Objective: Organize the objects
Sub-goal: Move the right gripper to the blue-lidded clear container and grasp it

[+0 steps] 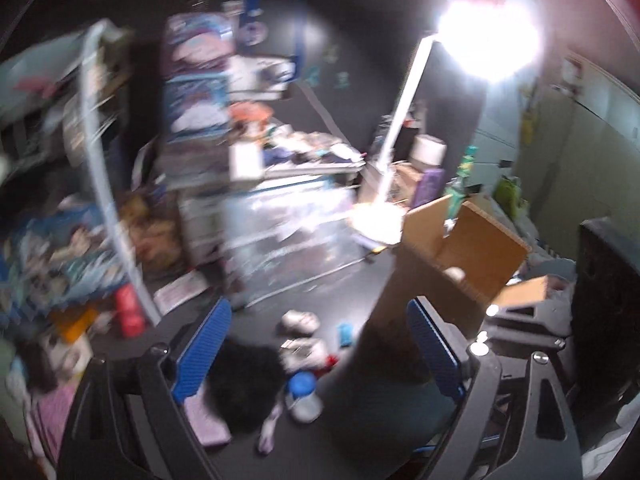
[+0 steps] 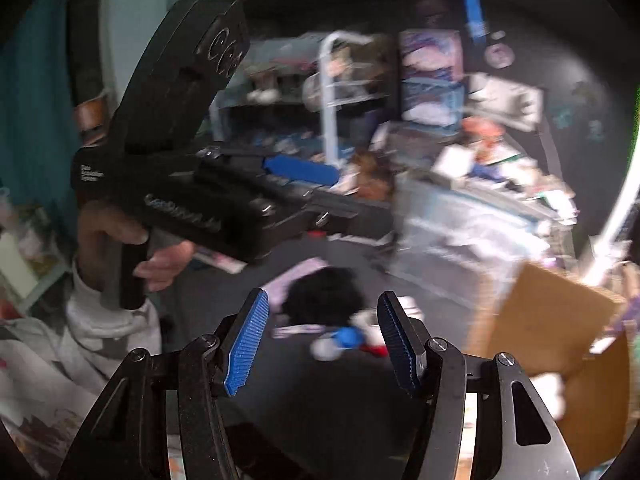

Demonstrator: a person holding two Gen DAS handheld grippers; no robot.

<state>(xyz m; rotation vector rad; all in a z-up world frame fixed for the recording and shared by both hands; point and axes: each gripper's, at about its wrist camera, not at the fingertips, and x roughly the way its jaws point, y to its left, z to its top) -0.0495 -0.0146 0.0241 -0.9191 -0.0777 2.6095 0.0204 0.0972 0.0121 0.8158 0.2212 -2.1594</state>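
Blur smears both views. On the dark floor lie a black fluffy item [image 1: 244, 384] [image 2: 324, 296], a blue-capped white bottle [image 1: 302, 394] [image 2: 340, 340], a pale shoe-like thing [image 1: 300, 320], a small teal object [image 1: 345, 334] and a pink flat piece [image 1: 206, 424]. My left gripper [image 1: 320, 350] hangs open above them with nothing between its blue pads. My right gripper [image 2: 323, 342] is also open and empty over the same pile. An open cardboard box [image 1: 468, 248] [image 2: 540, 320] stands to the right. A hand [image 2: 160, 264] holds the left tool's handle.
Cluttered shelves [image 1: 80, 120] fill the left side. A clear plastic bin [image 1: 288, 220] stands behind the pile, and a red roll [image 1: 130, 312] lies at its left. A bright lamp [image 1: 488, 36] on a white pole [image 1: 404, 112] glares. A black block [image 1: 604, 280] stands at far right.
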